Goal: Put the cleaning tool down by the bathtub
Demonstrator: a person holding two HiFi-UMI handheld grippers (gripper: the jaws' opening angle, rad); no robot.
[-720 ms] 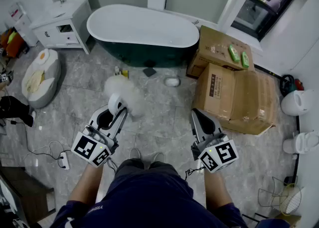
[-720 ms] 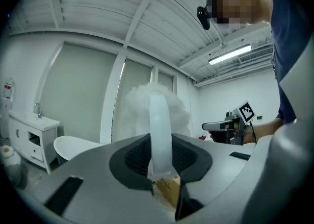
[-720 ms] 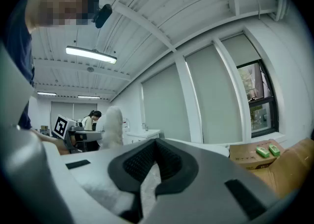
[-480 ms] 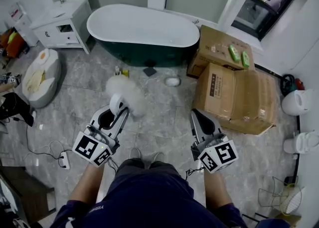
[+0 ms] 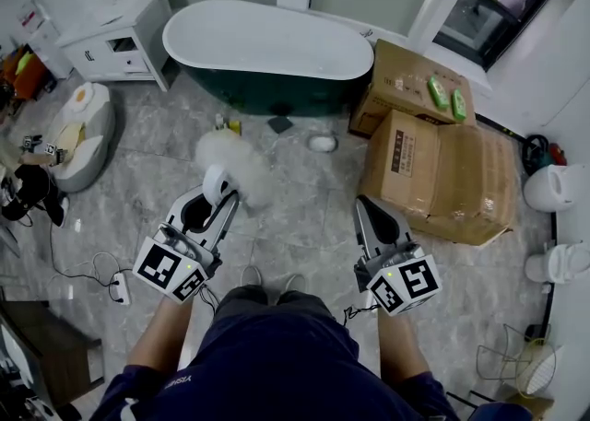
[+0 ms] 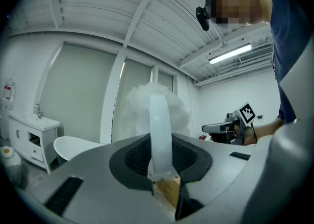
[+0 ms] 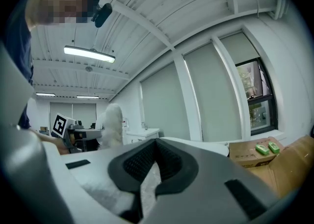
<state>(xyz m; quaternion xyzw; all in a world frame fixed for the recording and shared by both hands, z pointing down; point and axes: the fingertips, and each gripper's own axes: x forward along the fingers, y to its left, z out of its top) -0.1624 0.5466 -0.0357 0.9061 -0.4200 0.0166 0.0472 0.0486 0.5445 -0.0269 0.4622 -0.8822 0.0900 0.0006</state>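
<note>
The cleaning tool is a fluffy white duster (image 5: 235,159) with a white handle (image 5: 214,187). My left gripper (image 5: 219,196) is shut on that handle, and the fluffy head sticks out past the jaws, above the grey floor. In the left gripper view the handle (image 6: 160,135) stands upright between the dark pads, with the fluff (image 6: 142,108) behind it. The white bathtub (image 5: 267,41) with its dark green outside stands further ahead. My right gripper (image 5: 368,214) is at the right, shut, with nothing in it, close to the cardboard boxes.
Large cardboard boxes (image 5: 442,170) stand to the right of the tub, a white vanity cabinet (image 5: 111,28) to its left. On the floor by the tub lie small bottles (image 5: 226,122), a dark square (image 5: 279,123) and a small white thing (image 5: 322,144). A power strip (image 5: 118,290) lies at lower left.
The whole view has slid slightly down and right. Both grippers keep their places and the duster stays in the left one. A hand has come in at the far left.
</note>
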